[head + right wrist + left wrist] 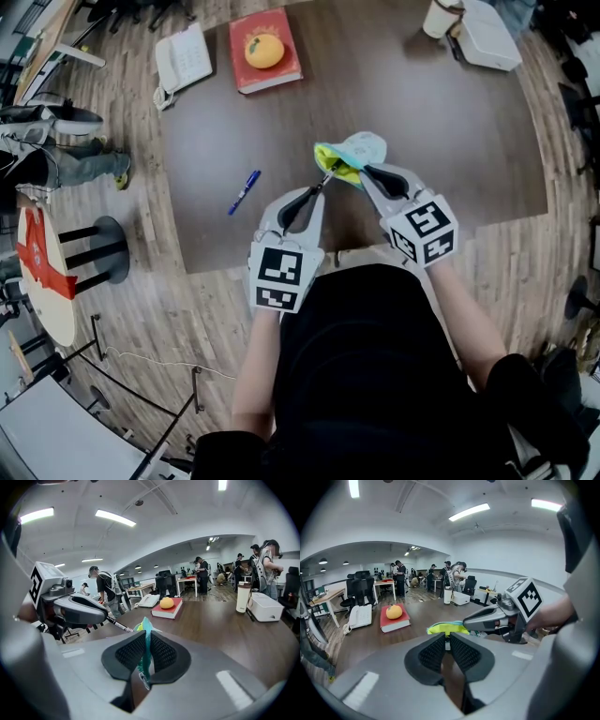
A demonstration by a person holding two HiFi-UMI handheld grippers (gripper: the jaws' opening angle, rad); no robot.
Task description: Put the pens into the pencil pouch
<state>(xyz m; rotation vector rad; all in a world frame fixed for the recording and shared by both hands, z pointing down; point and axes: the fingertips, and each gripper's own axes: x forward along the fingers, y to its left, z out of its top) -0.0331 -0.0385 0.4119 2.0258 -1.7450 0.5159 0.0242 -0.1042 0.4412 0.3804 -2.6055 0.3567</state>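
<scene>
Above the brown table hangs a yellow-green and light-blue pencil pouch. My right gripper is shut on its teal edge. My left gripper is shut on a dark pen whose tip points at the pouch mouth; the same pen sticks out of the left gripper in the right gripper view. In the left gripper view the pouch lies just beyond the jaws, beside the right gripper. A blue pen lies on the table to the left.
A red book with an orange on it sits at the table's far side, a white telephone to its left. A white box and a cup stand at the far right. People and desks fill the room behind.
</scene>
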